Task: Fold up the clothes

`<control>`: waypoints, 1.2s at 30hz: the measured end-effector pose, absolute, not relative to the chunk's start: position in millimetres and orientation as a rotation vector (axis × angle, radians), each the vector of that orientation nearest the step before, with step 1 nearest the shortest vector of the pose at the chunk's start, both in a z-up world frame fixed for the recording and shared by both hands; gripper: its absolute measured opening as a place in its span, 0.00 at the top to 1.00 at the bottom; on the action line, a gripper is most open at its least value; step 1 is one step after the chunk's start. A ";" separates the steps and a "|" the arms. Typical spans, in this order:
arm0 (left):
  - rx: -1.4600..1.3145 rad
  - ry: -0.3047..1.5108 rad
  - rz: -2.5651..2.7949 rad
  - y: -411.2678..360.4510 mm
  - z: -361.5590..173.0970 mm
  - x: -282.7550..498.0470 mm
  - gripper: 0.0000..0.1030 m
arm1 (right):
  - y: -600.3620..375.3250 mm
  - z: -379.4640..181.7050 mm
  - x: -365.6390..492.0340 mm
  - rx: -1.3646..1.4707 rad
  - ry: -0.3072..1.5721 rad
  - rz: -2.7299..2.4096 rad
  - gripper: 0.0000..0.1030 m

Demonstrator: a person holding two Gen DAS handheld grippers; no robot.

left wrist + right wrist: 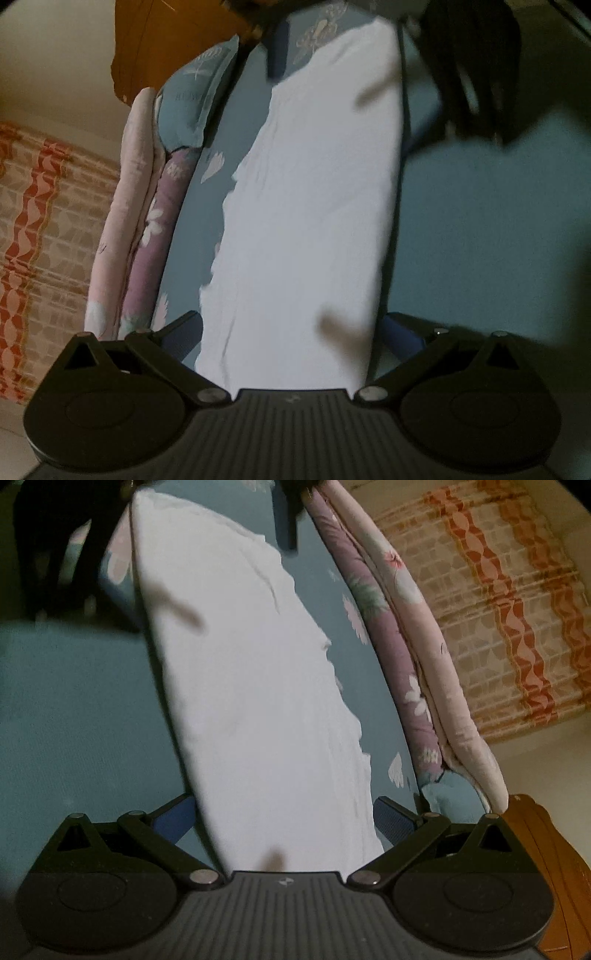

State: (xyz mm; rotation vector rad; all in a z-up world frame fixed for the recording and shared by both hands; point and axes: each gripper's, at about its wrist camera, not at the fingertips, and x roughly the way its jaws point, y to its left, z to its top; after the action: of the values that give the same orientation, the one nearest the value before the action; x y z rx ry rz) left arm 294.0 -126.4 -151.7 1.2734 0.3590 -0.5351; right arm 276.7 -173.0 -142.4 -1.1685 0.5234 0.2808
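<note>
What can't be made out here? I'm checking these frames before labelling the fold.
- Left wrist view: the left hand-held gripper has its fingertips hidden behind the white garment, so its grip is unclear.
- Right wrist view: the same goes for the right hand-held gripper.
- Both views: garment type unreadable, blurred and cut off below.

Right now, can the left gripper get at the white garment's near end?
Probably yes: the white garment already lies between the left gripper's spread fingers, with nothing in between.
</note>
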 end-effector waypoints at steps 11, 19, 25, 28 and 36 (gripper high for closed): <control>1.306 0.436 -0.388 -75.7 -155.9 311.8 0.00 | -233.9 -142.3 265.2 -1.160 0.579 0.159 0.00; 1.346 0.386 -0.353 -104.3 -161.6 324.4 0.01 | -217.9 -151.3 279.1 -1.232 0.523 0.140 0.00; 1.320 0.398 -0.351 -97.9 -161.3 324.6 0.01 | -225.7 -147.9 282.1 -1.205 0.525 0.144 0.00; 1.294 0.436 -0.330 -82.7 -159.5 330.1 0.00 | -243.9 -146.3 285.4 -1.182 0.552 0.130 0.00; 1.334 0.449 -0.306 -89.8 -163.7 333.8 0.01 | -237.7 -153.8 297.3 -1.269 0.557 0.148 0.00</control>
State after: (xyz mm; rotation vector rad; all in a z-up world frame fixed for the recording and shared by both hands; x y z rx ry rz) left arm 333.8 -89.8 -163.7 1.3339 0.4488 -0.3061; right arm 297.3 -237.7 -153.8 -1.2695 0.5570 0.1483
